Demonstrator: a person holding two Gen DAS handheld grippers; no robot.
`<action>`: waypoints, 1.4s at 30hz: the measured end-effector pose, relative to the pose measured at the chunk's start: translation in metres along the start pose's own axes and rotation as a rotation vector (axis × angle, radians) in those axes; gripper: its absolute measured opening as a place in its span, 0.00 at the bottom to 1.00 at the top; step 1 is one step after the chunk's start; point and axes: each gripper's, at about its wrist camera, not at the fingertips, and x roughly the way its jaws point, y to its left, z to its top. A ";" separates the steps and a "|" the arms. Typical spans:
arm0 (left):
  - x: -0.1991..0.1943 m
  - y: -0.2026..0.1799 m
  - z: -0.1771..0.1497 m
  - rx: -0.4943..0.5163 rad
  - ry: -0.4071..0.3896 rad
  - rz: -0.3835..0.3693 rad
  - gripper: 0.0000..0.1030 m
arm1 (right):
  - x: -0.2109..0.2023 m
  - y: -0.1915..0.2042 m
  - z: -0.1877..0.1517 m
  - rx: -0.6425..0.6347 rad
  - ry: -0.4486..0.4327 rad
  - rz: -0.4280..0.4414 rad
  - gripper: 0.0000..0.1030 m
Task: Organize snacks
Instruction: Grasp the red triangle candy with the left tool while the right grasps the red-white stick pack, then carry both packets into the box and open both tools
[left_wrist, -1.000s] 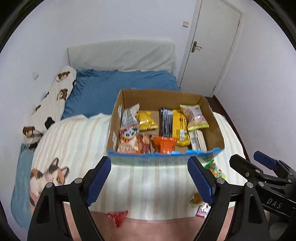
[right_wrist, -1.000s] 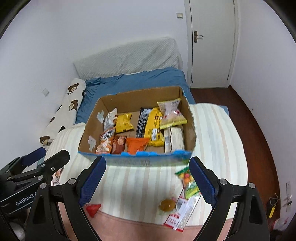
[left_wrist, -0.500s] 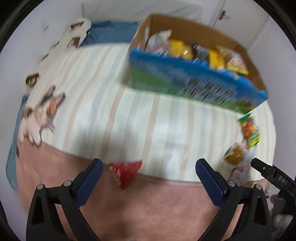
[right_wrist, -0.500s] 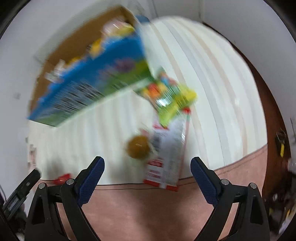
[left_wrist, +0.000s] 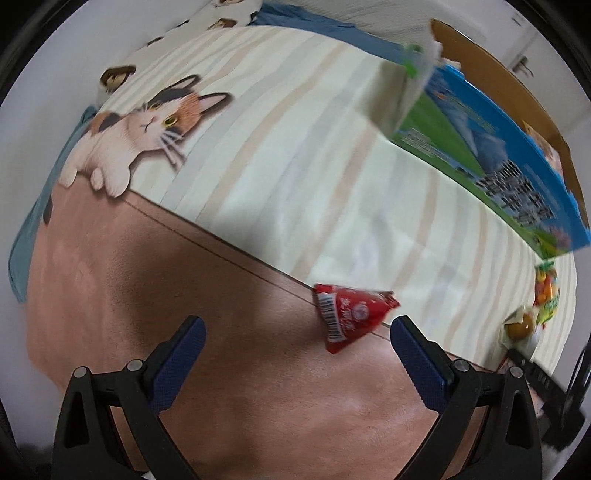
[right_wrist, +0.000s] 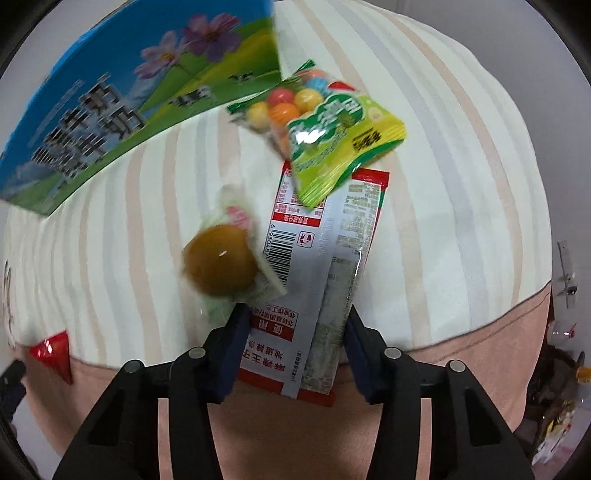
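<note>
My right gripper (right_wrist: 295, 317) points down at the bed and its jaws are closing; a long red-and-silver packet (right_wrist: 317, 258) lies between the pads, which touch its two long edges. A green candy bag (right_wrist: 332, 125) overlaps the packet's far end, and a round brown snack in clear wrap (right_wrist: 218, 258) lies against its left side. My left gripper (left_wrist: 297, 325) stands wide open over the pink blanket band, holding nothing. A red triangular packet (left_wrist: 351, 314) lies just beyond its right finger. The snack box (left_wrist: 498, 155) with a blue-green printed front sits further back.
The bed carries a striped cream blanket (left_wrist: 295, 166) with a cat print (left_wrist: 140, 125) at the left. The box front (right_wrist: 110, 110) stands close behind the loose snacks. A door handle (left_wrist: 524, 68) shows at the far right, and floor clutter (right_wrist: 561, 406) lies past the bed's edge.
Both grippers dropped toward the bed and tilted down. The right jaws narrowed from wide open onto the red-and-silver packet. The left jaws spread wider and came near the red triangular packet.
</note>
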 end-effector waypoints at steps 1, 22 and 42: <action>0.001 0.001 0.002 -0.006 0.008 -0.014 1.00 | -0.001 0.003 -0.006 -0.005 0.012 0.017 0.49; 0.066 -0.061 0.000 0.266 0.152 -0.027 0.53 | 0.028 0.027 -0.042 0.091 0.138 0.163 0.59; -0.002 -0.161 -0.068 0.333 0.165 -0.185 0.52 | -0.039 0.020 -0.056 -0.013 0.039 0.230 0.41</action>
